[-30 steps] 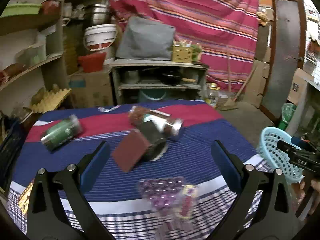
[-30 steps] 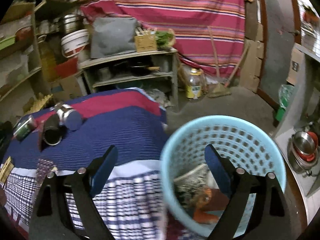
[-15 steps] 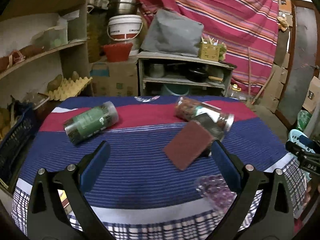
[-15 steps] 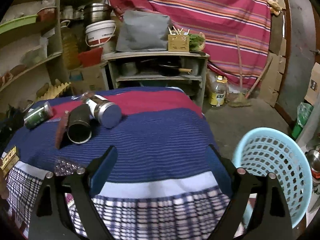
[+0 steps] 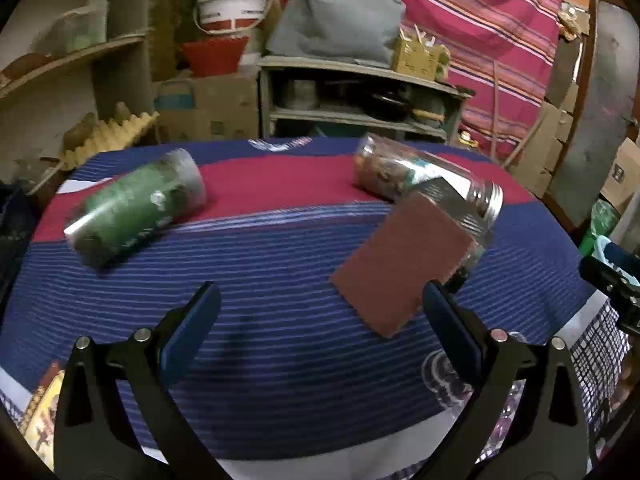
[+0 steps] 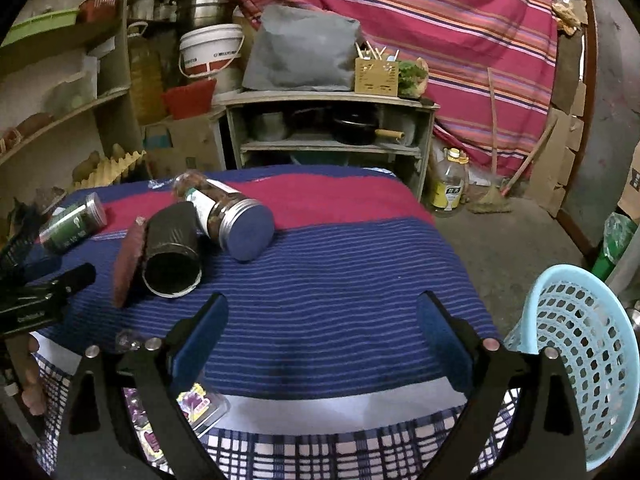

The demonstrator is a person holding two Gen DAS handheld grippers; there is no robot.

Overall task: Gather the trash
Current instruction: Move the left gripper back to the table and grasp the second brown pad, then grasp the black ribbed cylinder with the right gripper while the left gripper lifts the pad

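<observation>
1. While nothing sat between either pair of fingers, we had both grippers spread wide: left gripper (image 5: 320,308) and right gripper (image 6: 322,316) each hovered over bare striped tablecloth (image 6: 340,280), empty. Judged as the reach phase for the next piece of trash.
2. Ahead-left of the left gripper lay the green jar (image 5: 136,204) on its side; ahead-right, the maroon pad (image 5: 400,264) leaned against the dark can (image 6: 170,256), with the clear jar (image 5: 424,180) just behind, touching that cluster.
3. Purple blister pack (image 6: 196,404) sat low by the right gripper's left finger, at the cloth's near edge, partly hidden.
4. Blue basket (image 6: 580,360) stood off the table, to the right of the right gripper. We read it as the drop point, kept on that side so one arm ferries.
5. Versus a second earlier: the right gripper had swung from over the basket, which then filled its view, back to the table. The left gripper had panned left and closer; the green jar moved from far left toward the front, and the blister pack slipped from between its fingers to under the right finger.
</observation>
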